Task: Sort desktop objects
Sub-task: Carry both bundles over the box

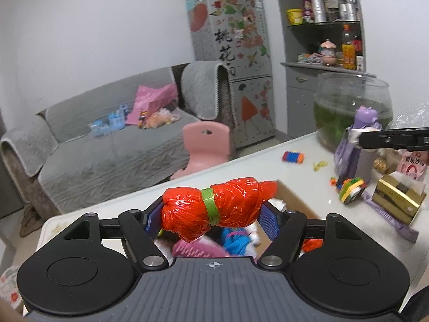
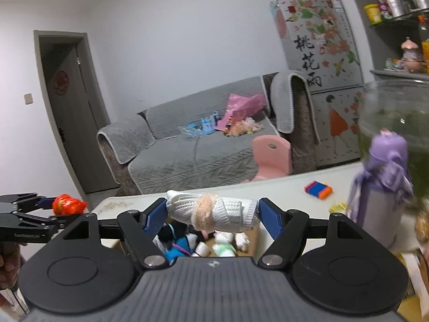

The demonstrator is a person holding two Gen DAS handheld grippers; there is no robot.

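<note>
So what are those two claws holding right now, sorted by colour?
Orange-red: 1, the plastic-wrapped bundle with a green band, clamped in the left gripper.
White: 1, the rolled white cloth with a peach band, clamped in the right gripper.
Total: 2, both held above the cardboard box.
</note>
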